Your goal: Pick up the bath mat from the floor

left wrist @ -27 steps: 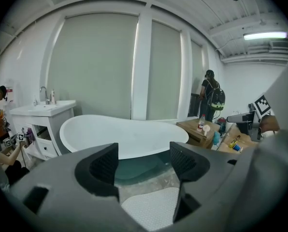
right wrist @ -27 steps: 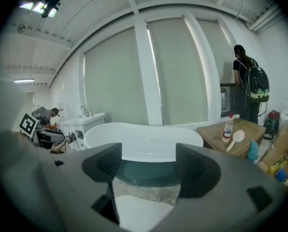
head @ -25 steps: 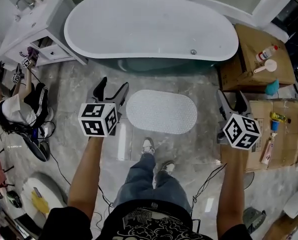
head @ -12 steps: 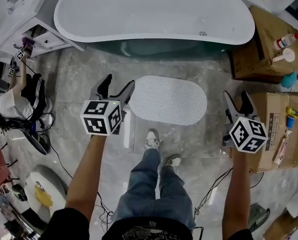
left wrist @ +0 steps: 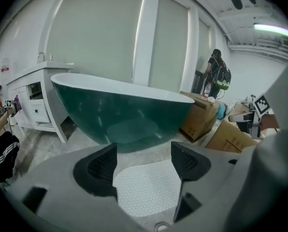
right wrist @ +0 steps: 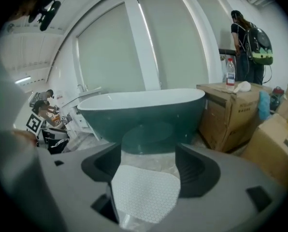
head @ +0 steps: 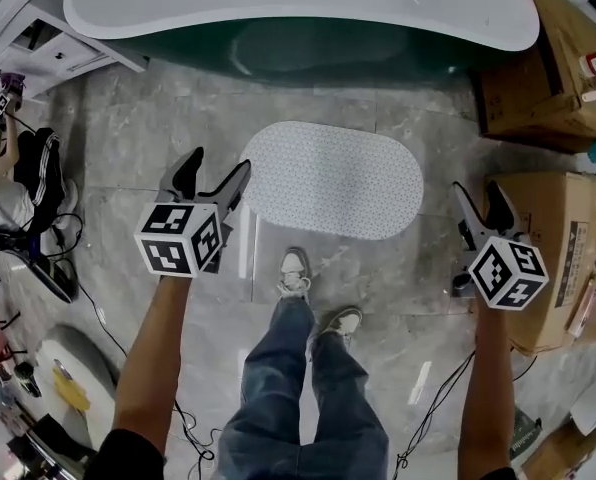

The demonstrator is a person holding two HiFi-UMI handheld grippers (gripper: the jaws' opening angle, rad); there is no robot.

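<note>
**Both grippers open over the mat, nothing picked up yet**

Closest in, looking straight down, we have the person's jeans and two pale shoes (head: 295, 271) planted on the grey marble floor (head: 148, 128), one foot ahead of the other. Both bare forearms reach forward and down, roughly parallel, and each hand is hidden behind its gripper's marker cube.

On to the left gripper (head: 218, 165). It points forward and angles slightly inward, its tips lined up with the left end of the bath mat (head: 333, 178). Its jaws stand well apart with nothing clamped. In the left gripper view the mat only shows through the gap, lying down on the floor beyond.

Over on the other side, the right gripper (head: 481, 193) is held well out past the mat's right end, in front of a cardboard box (head: 553, 258). Its jaws are opening and they are empty too. The right gripper view also frames the mat through the gap.

The mat itself is a white, dotted oval. It lies flat on the floor just ahead of the shoes, between the two grippers.

Beyond it sits the bathtub (head: 298, 3), white inside and dark green outside. A white vanity (head: 38, 43) stands at the far left, and a second box (head: 538, 68) at the far right.
</note>
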